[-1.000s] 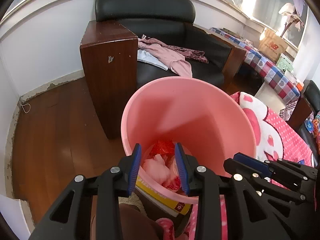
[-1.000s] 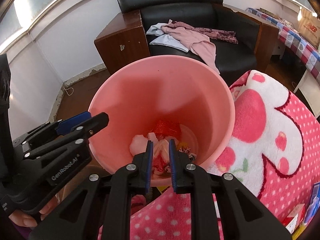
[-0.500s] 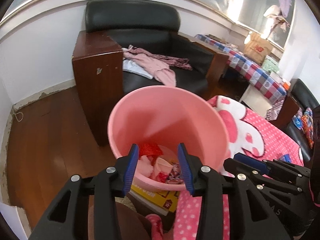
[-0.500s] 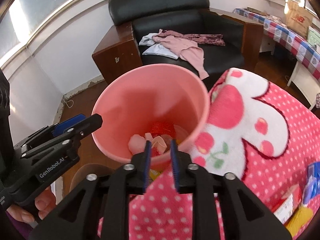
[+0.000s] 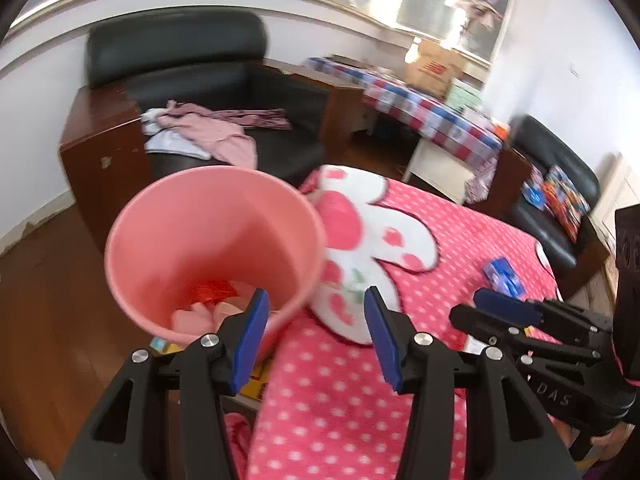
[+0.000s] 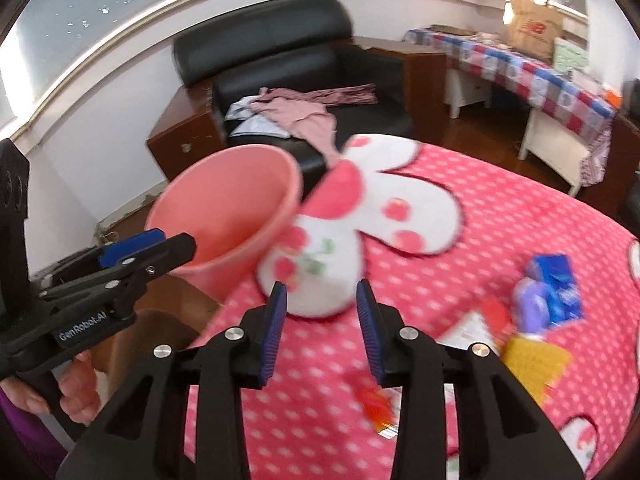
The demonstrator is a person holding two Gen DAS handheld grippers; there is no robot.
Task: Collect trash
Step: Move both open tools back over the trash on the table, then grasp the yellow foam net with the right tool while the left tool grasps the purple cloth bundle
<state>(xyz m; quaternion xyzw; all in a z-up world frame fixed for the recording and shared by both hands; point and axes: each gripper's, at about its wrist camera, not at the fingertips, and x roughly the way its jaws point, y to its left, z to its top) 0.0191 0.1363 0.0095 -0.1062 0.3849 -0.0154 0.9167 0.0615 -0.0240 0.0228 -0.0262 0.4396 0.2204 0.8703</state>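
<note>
Left gripper: jaws parted and opening, nothing between them. A second ago they hung over the mouth of the pink bin; now they sit at its right rim, above the polka-dot blanket. Right gripper: jaws released and opening too, empty, where a second ago they were almost clenched over the bin. Both have swung right, off the bin, towards the bed. Judged from this, one drop is finished and the next pick-up is starting.

Bin: stands at the left edge of the bed, with pale and red scraps in its bottom. Remaining trash: blue and purple packets, a yellow wrapper and a red wrapper lie on the blanket to the right of the right gripper, blurred by motion.

Surface: pink blanket with white dots and a large white cartoon patch.

Room: black armchair with strewn clothes at far left, wooden floor, and a table with a checked cloth at far right.
</note>
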